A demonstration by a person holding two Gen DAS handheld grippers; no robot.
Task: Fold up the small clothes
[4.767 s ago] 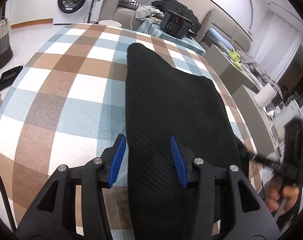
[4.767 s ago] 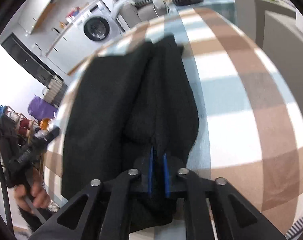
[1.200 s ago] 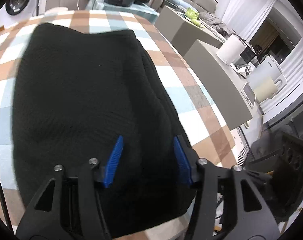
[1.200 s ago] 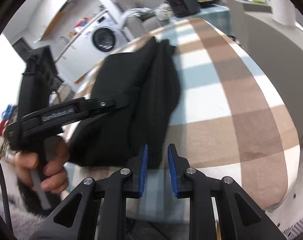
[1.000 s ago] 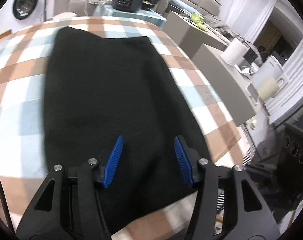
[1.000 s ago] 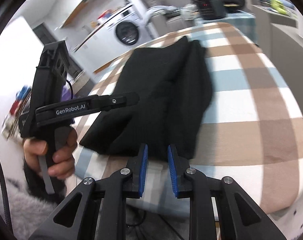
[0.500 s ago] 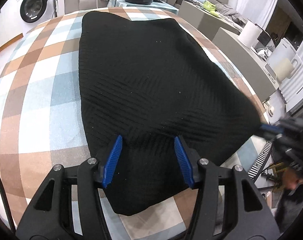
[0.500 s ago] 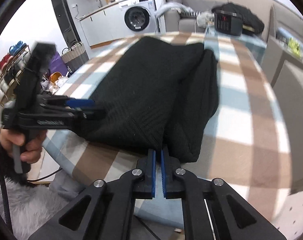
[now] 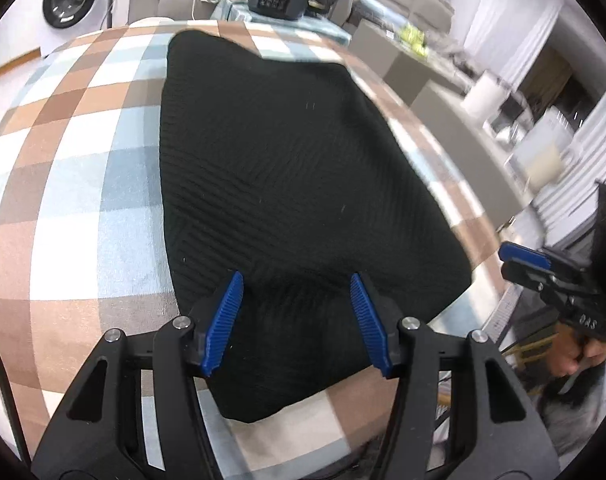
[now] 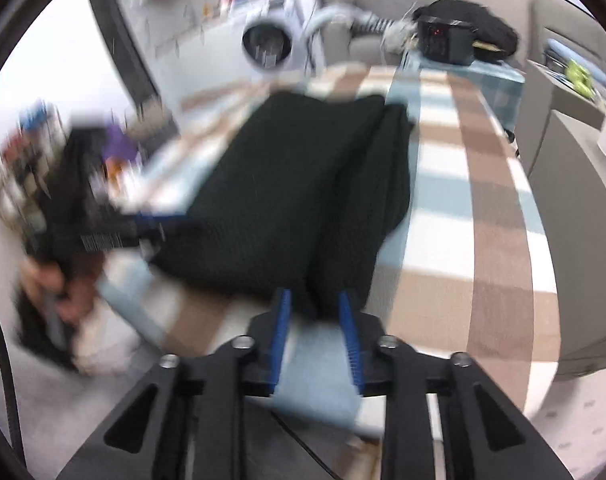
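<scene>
One black knit garment [image 9: 295, 184] lies flat on the checked tablecloth [image 9: 83, 160], near edge by the table's front, w/ a doubled layer along its right side. Left gripper [image 9: 297, 316] hovers over the near hem, jaws opening, nothing pinched. Right gripper [image 10: 315, 332] at the near right corner, jaws opening, cloth edge between them but pads look clear. Looks like mid-fold, between grabs; next needs two fresh pinches on the near hem. Count: 1 garment, 2 grippers.
</scene>
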